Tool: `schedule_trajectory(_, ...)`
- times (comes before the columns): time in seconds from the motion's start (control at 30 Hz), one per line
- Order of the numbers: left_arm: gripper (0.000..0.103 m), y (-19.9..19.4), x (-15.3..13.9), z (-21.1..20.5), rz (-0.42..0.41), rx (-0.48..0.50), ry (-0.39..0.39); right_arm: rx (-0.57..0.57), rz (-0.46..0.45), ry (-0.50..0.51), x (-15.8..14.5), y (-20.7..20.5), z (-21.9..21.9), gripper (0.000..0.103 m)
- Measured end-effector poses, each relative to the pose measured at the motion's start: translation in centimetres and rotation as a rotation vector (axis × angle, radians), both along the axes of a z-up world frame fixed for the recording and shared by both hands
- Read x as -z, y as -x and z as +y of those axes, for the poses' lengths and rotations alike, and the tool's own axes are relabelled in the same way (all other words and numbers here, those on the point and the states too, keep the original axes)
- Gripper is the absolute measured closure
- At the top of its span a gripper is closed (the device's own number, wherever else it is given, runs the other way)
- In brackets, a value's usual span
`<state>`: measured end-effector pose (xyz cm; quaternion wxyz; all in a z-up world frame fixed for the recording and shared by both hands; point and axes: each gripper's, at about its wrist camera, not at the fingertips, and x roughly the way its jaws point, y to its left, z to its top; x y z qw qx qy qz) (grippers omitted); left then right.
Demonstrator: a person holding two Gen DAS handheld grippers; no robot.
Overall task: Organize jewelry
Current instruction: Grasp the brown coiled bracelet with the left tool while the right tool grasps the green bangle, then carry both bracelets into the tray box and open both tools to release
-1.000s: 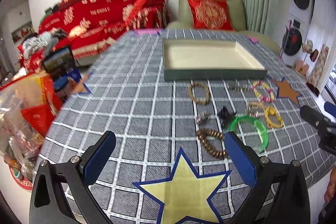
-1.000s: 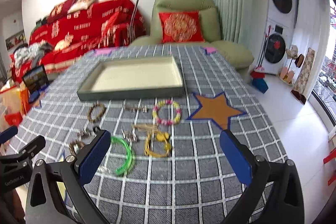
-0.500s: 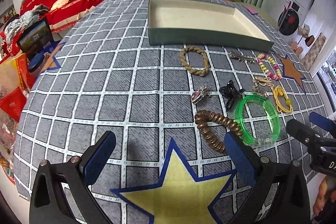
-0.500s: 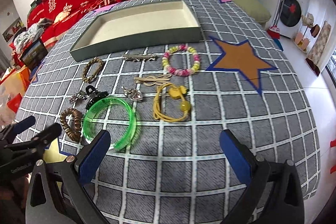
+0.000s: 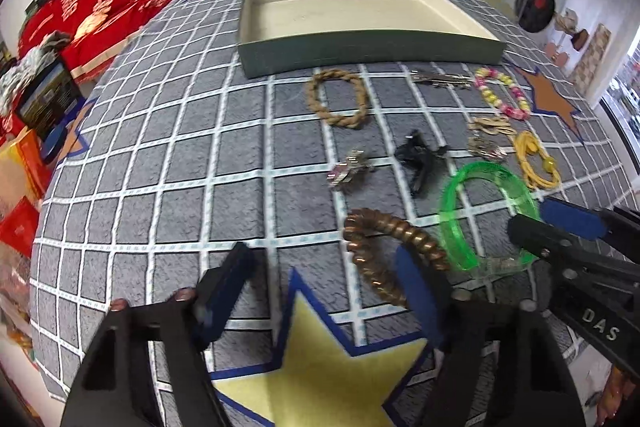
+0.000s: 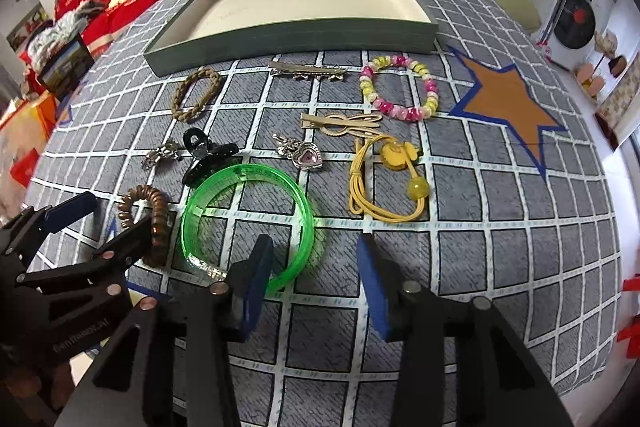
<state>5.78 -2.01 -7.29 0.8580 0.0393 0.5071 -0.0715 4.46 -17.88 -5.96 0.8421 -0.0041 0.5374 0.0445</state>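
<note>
Several jewelry pieces lie on the checked cloth in front of an empty green tray (image 5: pixel 372 45) (image 6: pixel 288 39). My left gripper (image 5: pixel 324 283) is open and empty just short of the brown spiral bracelet (image 5: pixel 384 247) (image 6: pixel 154 211); its right finger overlaps that bracelet's near end. My right gripper (image 6: pixel 316 275) is open and empty; its left finger stands inside the near rim of the green bangle (image 6: pixel 248 223) (image 5: pixel 484 211), its right finger outside it. Farther off lie a braided bracelet (image 6: pixel 196 93), a pink-yellow bead bracelet (image 6: pixel 398 87), a yellow cord (image 6: pixel 380 183), a black claw clip (image 6: pixel 208 155) and a heart pendant (image 6: pixel 304 157).
A silver bar clip (image 6: pixel 308 69), a beige clip (image 6: pixel 340 121) and a small silver charm (image 5: pixel 350 169) also lie between the tray and the grippers. An orange star (image 6: pixel 508 103) and a yellow star (image 5: pixel 320 355) mark the cloth. A red sofa and a green armchair stand behind the table.
Both grippers moved forward and down toward the table and their jaws narrowed. The right one now straddles the green bangle's rim; the left one reached the brown spiral bracelet.
</note>
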Motion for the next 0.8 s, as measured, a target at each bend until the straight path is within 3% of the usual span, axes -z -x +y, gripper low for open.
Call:
schedule_trajectory(0.1,0.049,0.2,-0.2,-0.7,-0.009,0.041,0.005,-0.008,-0.001,0.003,-0.1,0.1,0.0,0.073)
schedule_trajectory(0.13,0.063,0.2,-0.3,-0.9,-0.014,0.052,0.006,-0.009,-0.003,-0.006,-0.1,0.1,-0.1,0.084)
schedule_trajectory(0.17,0.069,0.2,-0.3,-1.2,-0.015,0.06,0.001,-0.008,-0.004,-0.016,-0.1,0.1,-0.2,0.092)
schedule_trajectory(0.23,0.081,0.3,-0.4,-1.3,-0.014,0.078,0.03,-0.004,-0.005,-0.046,-0.1,0.2,-0.7,0.095)
schedule_trajectory(0.4,0.081,0.6,-1.4,-0.1,-0.03,0.088,0.179,-0.008,-0.033,-0.119,-0.7,0.8,-1.8,0.095)
schedule_trajectory(0.8,0.081,-1.2,-7.2,1.8,-0.126,0.067,0.275,0.034,-0.096,-0.219,-4.5,-1.5,-4.8,0.095)
